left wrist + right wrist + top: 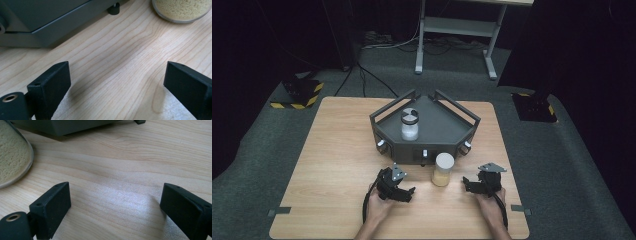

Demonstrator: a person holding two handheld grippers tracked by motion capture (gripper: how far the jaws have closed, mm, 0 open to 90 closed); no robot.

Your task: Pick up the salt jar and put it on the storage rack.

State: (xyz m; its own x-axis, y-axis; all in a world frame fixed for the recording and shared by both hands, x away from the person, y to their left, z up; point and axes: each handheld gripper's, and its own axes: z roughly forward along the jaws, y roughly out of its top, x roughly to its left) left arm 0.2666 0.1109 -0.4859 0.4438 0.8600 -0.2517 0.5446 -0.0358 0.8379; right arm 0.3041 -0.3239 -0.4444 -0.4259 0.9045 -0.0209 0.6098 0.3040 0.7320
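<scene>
On worktop point(337, 150), dark angular tray point(447, 130) sits centre-back, landmark for all. Inside tray, toward its left: jar of white contents point(409, 125), upright, dark-and-white patterned lid. Just in front of tray's near edge: second jar point(443, 170), yellowish grains, pale lid, upright on bare wood. Left tool point(408, 192) front-left of tray, jaws spread wide, nothing between. Right tool point(468, 184) front-right of tray, jaws likewise parted, empty. Grain jar stands between both tools.
</scene>
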